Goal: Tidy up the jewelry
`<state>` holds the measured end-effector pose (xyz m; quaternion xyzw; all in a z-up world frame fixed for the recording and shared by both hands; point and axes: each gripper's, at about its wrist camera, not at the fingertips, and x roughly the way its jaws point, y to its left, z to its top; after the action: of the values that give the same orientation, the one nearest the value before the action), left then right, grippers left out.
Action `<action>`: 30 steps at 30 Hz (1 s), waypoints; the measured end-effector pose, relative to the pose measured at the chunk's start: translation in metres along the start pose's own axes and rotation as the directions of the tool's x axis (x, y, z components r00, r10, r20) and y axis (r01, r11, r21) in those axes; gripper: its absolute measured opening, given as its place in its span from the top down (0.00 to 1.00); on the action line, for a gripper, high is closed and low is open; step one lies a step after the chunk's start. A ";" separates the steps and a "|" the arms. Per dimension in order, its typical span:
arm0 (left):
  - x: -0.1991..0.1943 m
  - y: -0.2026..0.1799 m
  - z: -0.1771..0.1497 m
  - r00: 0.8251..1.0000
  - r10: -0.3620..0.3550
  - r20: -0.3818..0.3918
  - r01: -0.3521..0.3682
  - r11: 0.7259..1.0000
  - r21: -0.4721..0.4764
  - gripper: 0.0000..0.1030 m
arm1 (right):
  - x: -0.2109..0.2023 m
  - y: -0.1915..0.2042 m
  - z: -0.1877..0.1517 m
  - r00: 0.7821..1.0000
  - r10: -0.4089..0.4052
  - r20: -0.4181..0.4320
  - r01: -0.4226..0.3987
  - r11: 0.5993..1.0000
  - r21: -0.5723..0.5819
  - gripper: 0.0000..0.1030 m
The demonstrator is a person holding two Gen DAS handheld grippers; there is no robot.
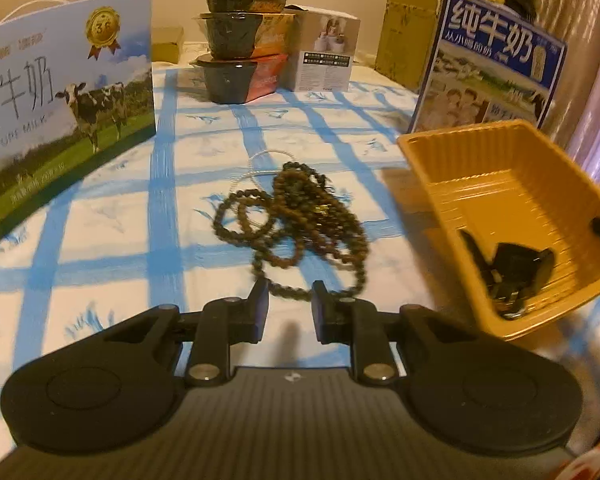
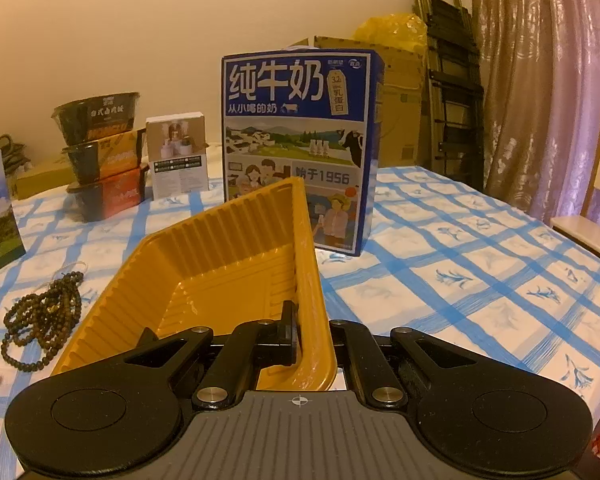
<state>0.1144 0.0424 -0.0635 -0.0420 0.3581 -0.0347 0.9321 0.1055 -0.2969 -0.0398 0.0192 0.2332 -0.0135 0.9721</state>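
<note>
tray [image 2: 228, 264]: no beads inside | right claw [image 2: 314, 332]: grips rim | left claw [image 1: 290, 304]: released

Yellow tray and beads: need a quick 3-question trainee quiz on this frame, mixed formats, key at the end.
1. True or false: the yellow tray lies flat on the checked cloth.
2. What is the right gripper closed on? A) the brown beads B) the tray's rim C) nothing
3. Where are the brown beads: in the tray, in the left gripper, or on the cloth?

Key:
1. False: it is tilted, one side raised by the gripper.
2. B
3. On the cloth, just ahead of the left gripper's slightly parted fingertips, with nothing pinched.
</note>
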 end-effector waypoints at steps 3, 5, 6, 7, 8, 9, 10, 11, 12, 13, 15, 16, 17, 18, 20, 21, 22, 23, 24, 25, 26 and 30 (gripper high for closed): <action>0.009 0.002 0.006 1.000 0.015 0.009 -0.015 0.999 0.042 0.81 | 0.001 0.003 0.001 1.000 0.003 0.011 -0.003 1.000 -0.009 0.95; 0.016 0.002 0.011 1.000 0.016 0.019 -0.017 0.998 0.068 0.84 | 0.001 0.005 0.002 1.000 0.005 0.019 -0.004 1.000 -0.014 0.95; 0.020 0.002 0.014 1.000 0.018 0.020 -0.020 0.996 0.082 0.84 | 0.002 0.006 0.003 1.000 0.005 0.022 -0.005 1.000 -0.018 0.95; 0.024 0.002 0.017 1.000 0.020 0.020 -0.021 0.995 0.094 0.84 | 0.002 0.006 0.003 1.000 0.006 0.024 -0.006 1.000 -0.020 0.95; 0.028 0.002 0.020 1.000 0.018 0.021 -0.020 0.994 0.108 0.84 | 0.003 0.007 0.003 1.000 0.007 0.024 -0.007 1.000 -0.019 0.95; 0.033 0.002 0.023 1.000 0.018 0.023 -0.021 0.992 0.122 0.84 | 0.004 0.007 0.004 1.000 0.007 0.024 -0.007 1.000 -0.018 0.95; 0.038 0.002 0.027 0.999 0.023 0.023 -0.026 0.990 0.137 0.84 | 0.005 0.008 0.004 1.000 0.007 0.023 -0.006 1.000 -0.018 0.95; 0.044 0.002 0.030 1.000 0.024 0.020 -0.026 0.988 0.152 0.85 | 0.006 0.008 0.004 1.000 0.007 0.022 -0.006 1.000 -0.017 0.95; 0.049 0.002 0.033 1.000 0.023 0.016 -0.025 0.986 0.163 0.85 | 0.008 0.008 0.004 1.000 0.007 0.019 -0.006 1.000 -0.017 0.95; 0.054 0.002 0.036 1.000 0.024 0.014 -0.026 0.985 0.169 0.86 | 0.008 0.007 0.004 1.000 0.007 0.016 -0.007 1.000 -0.015 0.95; 0.064 0.002 0.042 1.000 0.018 0.002 -0.018 0.985 0.171 0.86 | 0.010 0.008 0.004 1.000 0.005 0.013 -0.005 1.000 -0.013 0.95; 0.067 0.002 0.045 1.000 0.012 0.000 -0.012 0.985 0.174 0.86 | 0.010 0.008 0.004 1.000 0.005 0.011 -0.005 1.000 -0.013 0.95; 0.072 0.000 0.047 1.000 0.018 -0.005 -0.017 0.983 0.182 0.87 | 0.011 0.007 0.004 1.000 0.005 0.011 -0.005 1.000 -0.013 0.95; 0.077 -0.001 0.048 1.000 0.024 -0.014 -0.020 0.982 0.189 0.87 | 0.011 0.007 0.004 1.000 0.006 0.010 -0.006 1.000 -0.012 0.95; 0.085 -0.002 0.050 0.999 0.026 -0.029 -0.020 0.981 0.194 0.87 | 0.011 0.007 0.004 1.000 0.007 0.009 -0.007 1.000 -0.012 0.95; 0.089 -0.003 0.051 0.999 0.033 -0.036 -0.026 0.980 0.198 0.88 | 0.011 0.007 0.004 1.000 0.008 0.008 -0.008 1.000 -0.012 0.95; 0.093 -0.003 0.052 0.998 0.041 -0.044 -0.031 0.978 0.205 0.88 | 0.011 0.007 0.004 1.000 0.008 0.008 -0.008 1.000 -0.011 0.95; 0.096 -0.003 0.052 0.998 0.047 -0.053 -0.035 0.978 0.208 0.89 | 0.011 0.007 0.004 1.000 0.008 0.009 -0.008 1.000 -0.011 0.95; 0.099 -0.002 0.052 0.997 0.053 -0.061 -0.039 0.977 0.211 0.89 | 0.011 0.007 0.004 1.000 0.009 0.009 -0.009 1.000 -0.011 0.95; 0.102 -0.002 0.052 0.996 0.054 -0.068 -0.038 0.976 0.214 0.89 | 0.011 0.007 0.004 1.000 0.008 0.009 -0.008 1.000 -0.012 0.95; 0.104 -0.002 0.051 0.996 0.055 -0.071 -0.038 0.975 0.218 0.89 | 0.011 0.007 0.004 1.000 0.008 0.008 -0.008 1.000 -0.011 0.95; 0.107 -0.004 0.051 0.996 0.057 -0.069 -0.038 0.968 0.250 0.93 | 0.012 0.007 0.003 1.000 0.007 0.004 -0.007 1.000 -0.008 0.95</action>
<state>0.2277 0.0308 -0.0965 0.0849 0.3871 -0.0583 0.9163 0.1176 -0.2906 -0.0421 0.0162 0.2313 -0.0092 0.9727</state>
